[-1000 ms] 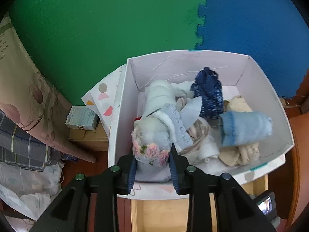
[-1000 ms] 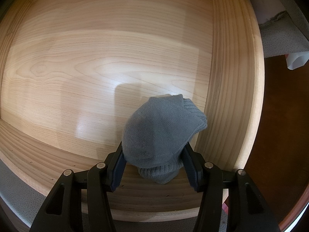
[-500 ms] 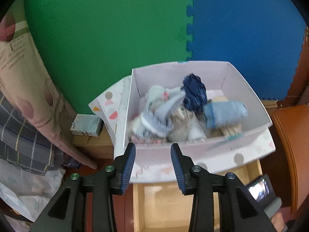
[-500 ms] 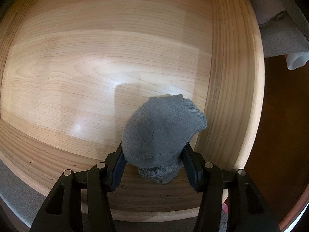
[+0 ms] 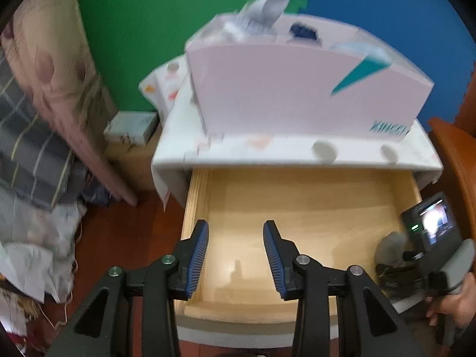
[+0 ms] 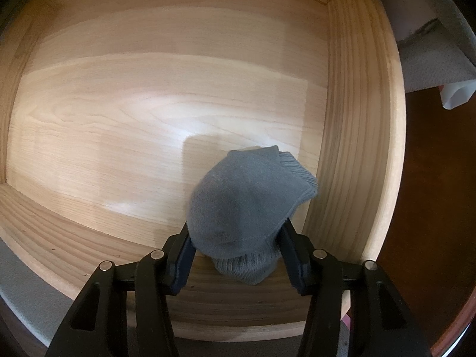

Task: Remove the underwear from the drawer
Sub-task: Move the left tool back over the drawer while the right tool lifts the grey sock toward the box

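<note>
left wrist view: we look from behind the left gripper (image 5: 235,255), angled steeply down and forward, from a little above the open wooden drawer (image 5: 297,208); past it we see the white box (image 5: 297,95) and the green and blue foam mat (image 5: 178,15).
right wrist view: we look straight down past the right gripper (image 6: 235,255), close inside the drawer (image 6: 148,104), at its near right corner.
shared part: both views take in the drawer floor; our left view also catches the right gripper (image 5: 428,238) over the grey bundle (image 5: 389,247), which our right view (image 6: 247,199) shows close up.
</note>
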A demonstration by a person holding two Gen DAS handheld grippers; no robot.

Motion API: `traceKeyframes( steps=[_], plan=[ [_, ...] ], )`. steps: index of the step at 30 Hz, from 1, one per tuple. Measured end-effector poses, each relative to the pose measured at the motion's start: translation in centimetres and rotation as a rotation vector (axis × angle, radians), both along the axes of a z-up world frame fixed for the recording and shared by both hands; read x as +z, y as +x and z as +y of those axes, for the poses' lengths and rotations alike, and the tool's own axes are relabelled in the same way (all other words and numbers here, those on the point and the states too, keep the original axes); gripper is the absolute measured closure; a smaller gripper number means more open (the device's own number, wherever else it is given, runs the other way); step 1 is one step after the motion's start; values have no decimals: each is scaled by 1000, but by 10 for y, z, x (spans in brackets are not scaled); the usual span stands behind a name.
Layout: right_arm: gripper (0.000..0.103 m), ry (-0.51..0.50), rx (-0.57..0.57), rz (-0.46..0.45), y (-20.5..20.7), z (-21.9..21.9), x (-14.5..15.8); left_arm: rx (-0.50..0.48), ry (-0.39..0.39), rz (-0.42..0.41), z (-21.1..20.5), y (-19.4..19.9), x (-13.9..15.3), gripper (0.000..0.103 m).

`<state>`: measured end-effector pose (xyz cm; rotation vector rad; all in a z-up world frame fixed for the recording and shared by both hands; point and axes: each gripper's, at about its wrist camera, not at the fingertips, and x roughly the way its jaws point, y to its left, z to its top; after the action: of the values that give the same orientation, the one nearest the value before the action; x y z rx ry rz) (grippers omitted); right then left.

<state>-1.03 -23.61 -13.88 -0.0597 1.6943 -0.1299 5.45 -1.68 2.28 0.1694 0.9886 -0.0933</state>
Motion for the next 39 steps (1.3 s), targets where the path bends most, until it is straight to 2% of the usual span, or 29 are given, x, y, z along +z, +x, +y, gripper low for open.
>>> traceKeyframes(
  steps=[10,16,25,31,39],
  plan=[
    [58,5,-12,-69,1,-3,12,4,72,-5,2,-11,-40,64],
    [58,41,-21,-148,1,-6,27,3,15,12,10,-8,-40,64],
    [58,85,-31,-223,2,-16,67,40,-18,4,16,-10,-36,64],
    [58,123,-18,-287,-1,-18,117,38,-7,-8,15,-12,-33,64],
    [58,140,23,-403,0,-16,211,43,-9,-10,15,-12,-32,64]
  ],
)
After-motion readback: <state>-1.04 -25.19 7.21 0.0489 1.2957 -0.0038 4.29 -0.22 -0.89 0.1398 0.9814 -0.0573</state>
